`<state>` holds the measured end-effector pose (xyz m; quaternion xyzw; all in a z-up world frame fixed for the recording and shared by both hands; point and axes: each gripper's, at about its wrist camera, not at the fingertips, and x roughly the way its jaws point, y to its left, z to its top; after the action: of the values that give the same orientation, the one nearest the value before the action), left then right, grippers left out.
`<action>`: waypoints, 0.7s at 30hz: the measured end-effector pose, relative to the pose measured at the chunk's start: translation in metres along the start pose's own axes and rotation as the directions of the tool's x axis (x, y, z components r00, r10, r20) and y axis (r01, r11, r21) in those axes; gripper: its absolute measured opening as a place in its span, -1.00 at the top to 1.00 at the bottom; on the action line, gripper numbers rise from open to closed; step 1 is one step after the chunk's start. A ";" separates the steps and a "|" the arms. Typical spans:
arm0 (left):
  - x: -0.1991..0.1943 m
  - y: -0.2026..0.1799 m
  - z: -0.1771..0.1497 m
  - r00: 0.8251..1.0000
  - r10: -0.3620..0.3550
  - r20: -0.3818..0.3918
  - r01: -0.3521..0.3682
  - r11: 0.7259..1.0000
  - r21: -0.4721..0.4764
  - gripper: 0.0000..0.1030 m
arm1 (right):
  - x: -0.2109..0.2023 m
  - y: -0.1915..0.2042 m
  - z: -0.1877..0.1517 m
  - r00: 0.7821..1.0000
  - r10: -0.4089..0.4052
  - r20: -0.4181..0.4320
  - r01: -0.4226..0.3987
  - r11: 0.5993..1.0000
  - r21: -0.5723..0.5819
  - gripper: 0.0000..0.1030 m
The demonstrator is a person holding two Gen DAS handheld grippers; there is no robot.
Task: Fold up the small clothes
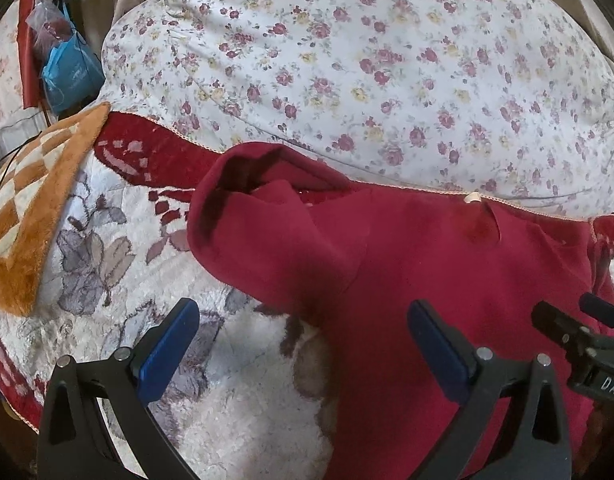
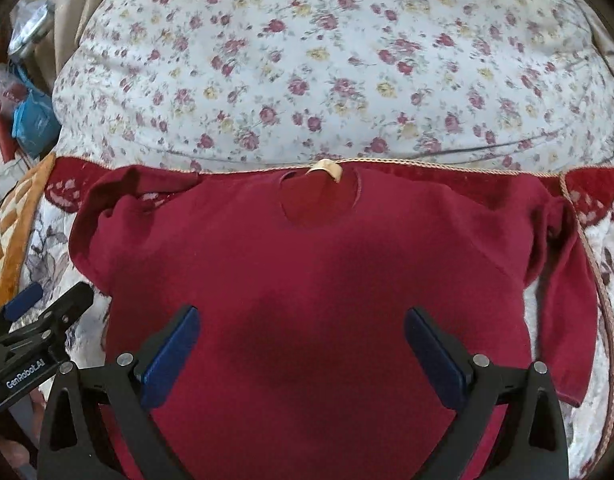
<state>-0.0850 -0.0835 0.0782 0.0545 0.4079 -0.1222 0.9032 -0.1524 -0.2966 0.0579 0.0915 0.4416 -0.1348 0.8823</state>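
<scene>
Red shirt (image 2: 307, 280) spread flat on plush floral blanket (image 1: 235, 400), collar toward flowered duvet (image 2: 327, 60), cream neck tag (image 2: 327, 169) at collar; one sleeve (image 1: 267, 220) lying folded across the shirt; left gripper (image 1: 303, 344) spread wide over shirt's edge, holding nothing; right gripper (image 2: 303, 344) spread wide over shirt's middle, empty; orange checkered mat (image 1: 31, 208) beside shirt.

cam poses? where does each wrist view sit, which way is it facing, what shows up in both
Left wrist: on the left gripper, low over the shirt's left side, facing the floral pillow; own blue fingers open, right gripper at the right edge.
Right wrist: on the right gripper, centred over the red shirt, facing the same pillow; own fingers open, left gripper at lower left.
Shared: shirt, its neck tag, pillow, blue bag, orange checked cushion.
</scene>
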 end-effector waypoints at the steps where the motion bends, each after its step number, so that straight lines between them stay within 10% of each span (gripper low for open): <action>1: 0.001 -0.001 0.000 1.000 0.004 0.000 -0.004 1.000 0.003 -1.00 | 0.002 0.002 0.001 1.000 0.001 -0.003 -0.001 1.000 -0.005 -1.00; 21: 0.008 -0.005 0.004 0.999 0.023 0.024 -0.023 1.000 0.008 -1.00 | 0.014 0.000 0.006 0.999 0.014 -0.030 -0.013 0.999 0.033 -1.00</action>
<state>-0.0778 -0.0910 0.0749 0.0612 0.3959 -0.1141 0.9091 -0.1402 -0.3008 0.0499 0.1108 0.4521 -0.1345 0.8748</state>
